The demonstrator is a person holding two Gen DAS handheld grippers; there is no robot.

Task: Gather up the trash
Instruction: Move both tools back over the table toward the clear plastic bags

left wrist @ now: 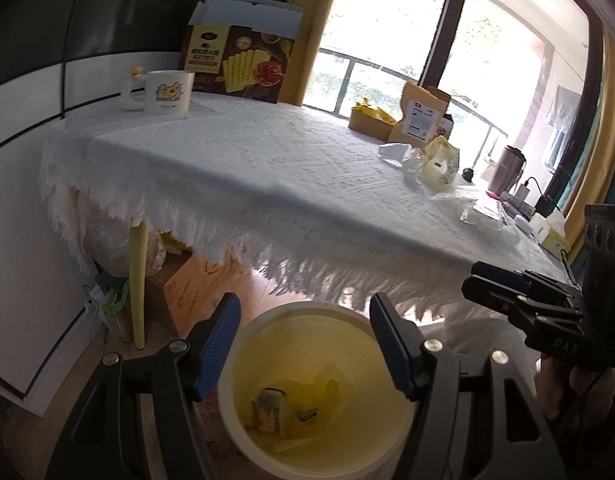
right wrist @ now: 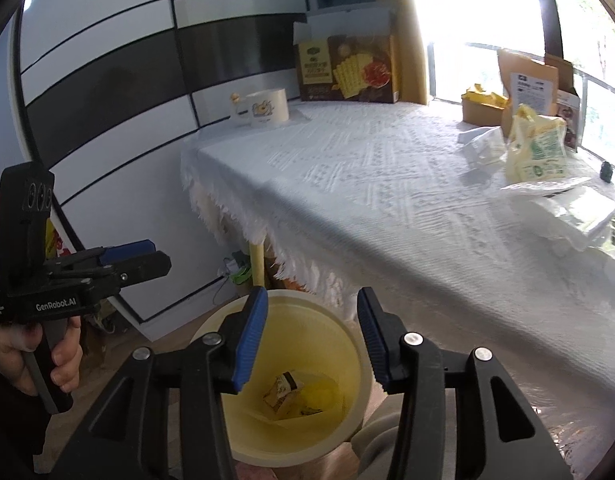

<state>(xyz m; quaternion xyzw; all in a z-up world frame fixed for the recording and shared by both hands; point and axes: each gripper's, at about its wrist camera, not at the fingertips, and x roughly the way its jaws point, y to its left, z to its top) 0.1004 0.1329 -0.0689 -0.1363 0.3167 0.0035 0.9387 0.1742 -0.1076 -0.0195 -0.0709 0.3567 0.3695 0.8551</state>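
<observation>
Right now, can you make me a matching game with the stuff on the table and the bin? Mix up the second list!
Things:
1. bin
2. mug
3. cracker box
4. yellow-green bag

Places:
A. standing at the table's far edge, by the window
B. on the floor below both grippers, wrappers inside
C. at the table's right side, next to white crumpled wrapping
D. at the table's far left corner, near the striped wall

Pairs: 1-B, 2-D, 3-A, 4-C
</observation>
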